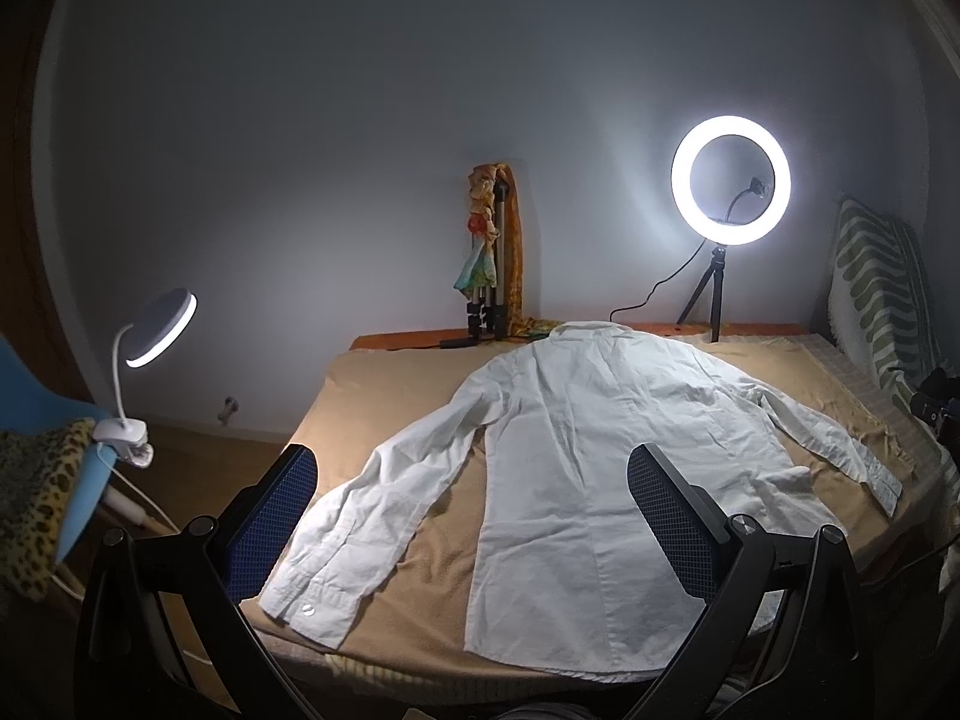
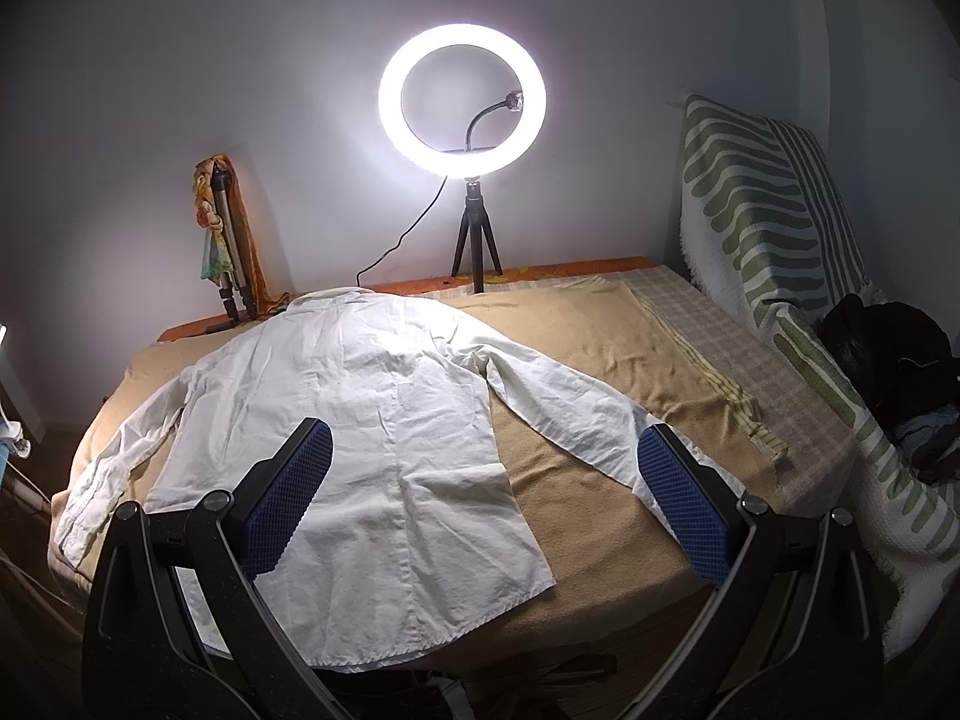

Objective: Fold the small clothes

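Note:
A white long-sleeved shirt (image 1: 594, 450) lies flat, back side up, on a tan blanket (image 1: 420, 570), collar toward the far wall and both sleeves spread out to the sides. The right wrist view shows the same shirt (image 2: 360, 420) left of centre. My left gripper (image 1: 474, 480) hovers open above the hem and the left sleeve, nothing between its blue pads. My right gripper (image 2: 486, 456) is open too, above the shirt's right side and the cuff of the right sleeve (image 2: 600, 426). Neither gripper touches the cloth.
A lit ring light (image 2: 462, 97) on a small tripod stands at the far edge, its cable trailing left. A folded tripod draped in colourful scarves (image 1: 495, 252) leans on the wall. A clip lamp (image 1: 162, 330) shines at left. A green-striped throw (image 2: 774, 252) and dark clothes (image 2: 894, 360) lie at right.

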`<state>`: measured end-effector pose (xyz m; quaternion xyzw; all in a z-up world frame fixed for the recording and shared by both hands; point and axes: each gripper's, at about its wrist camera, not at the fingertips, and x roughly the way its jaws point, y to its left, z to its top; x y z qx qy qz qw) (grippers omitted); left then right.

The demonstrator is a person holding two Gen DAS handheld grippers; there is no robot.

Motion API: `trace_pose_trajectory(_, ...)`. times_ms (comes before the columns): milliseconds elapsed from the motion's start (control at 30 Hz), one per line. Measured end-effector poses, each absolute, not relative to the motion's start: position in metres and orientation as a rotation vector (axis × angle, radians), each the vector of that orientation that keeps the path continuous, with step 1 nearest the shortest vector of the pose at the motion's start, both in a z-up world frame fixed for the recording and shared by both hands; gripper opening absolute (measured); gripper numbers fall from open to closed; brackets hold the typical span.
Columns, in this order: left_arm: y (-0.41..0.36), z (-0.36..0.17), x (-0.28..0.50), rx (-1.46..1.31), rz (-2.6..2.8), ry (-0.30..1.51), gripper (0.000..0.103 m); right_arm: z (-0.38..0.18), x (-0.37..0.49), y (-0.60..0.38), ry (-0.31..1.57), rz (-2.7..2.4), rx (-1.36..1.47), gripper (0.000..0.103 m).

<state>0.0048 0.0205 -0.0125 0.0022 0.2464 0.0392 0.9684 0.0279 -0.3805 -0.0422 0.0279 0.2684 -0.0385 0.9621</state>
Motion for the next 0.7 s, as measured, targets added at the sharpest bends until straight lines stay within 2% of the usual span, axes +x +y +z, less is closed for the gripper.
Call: trace_pose_trajectory(700, 0.109, -0.076, 0.051, 0.012, 0.188, 0.600, 0.103, -0.038, 0.052, -0.350, 0.522, -0.100, -0.006, 0.103)
